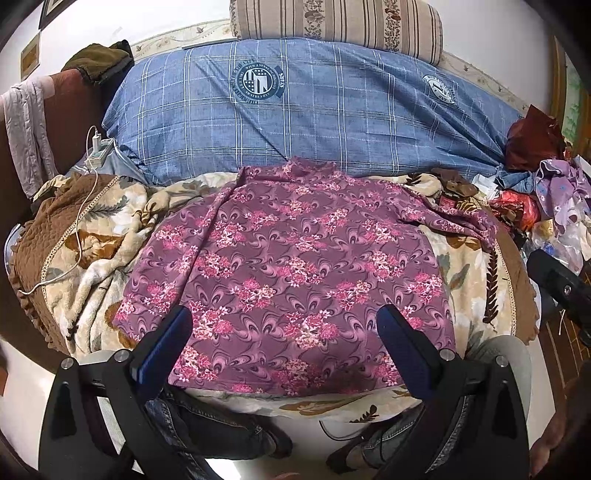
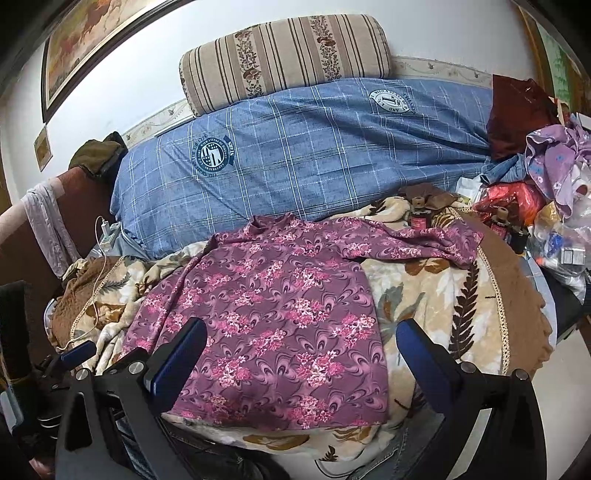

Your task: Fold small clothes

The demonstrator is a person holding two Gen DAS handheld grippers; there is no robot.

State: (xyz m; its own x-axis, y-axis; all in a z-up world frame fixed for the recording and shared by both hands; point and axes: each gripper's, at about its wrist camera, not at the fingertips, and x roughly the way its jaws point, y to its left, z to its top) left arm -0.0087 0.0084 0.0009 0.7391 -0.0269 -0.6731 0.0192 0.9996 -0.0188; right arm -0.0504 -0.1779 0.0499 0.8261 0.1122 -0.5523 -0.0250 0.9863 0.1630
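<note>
One purple floral top (image 1: 288, 266) lies spread flat on a bed, both grippers poised at its hem.

The thin, stretchy-looking knit, printed with pink blossom clusters and swirls, rests on a plush cream blanket (image 1: 99, 236) with brown leaf motifs; one long sleeve trails off to the right. Behind it sits a bulky blue checked duvet (image 1: 332, 122) and a striped bolster (image 1: 340, 22). The left gripper (image 1: 284, 325) and right gripper (image 2: 301, 338) each have their blue-padded fingers spread wide, holding nothing, seemingly hovering above the fabric's near edge.
</note>
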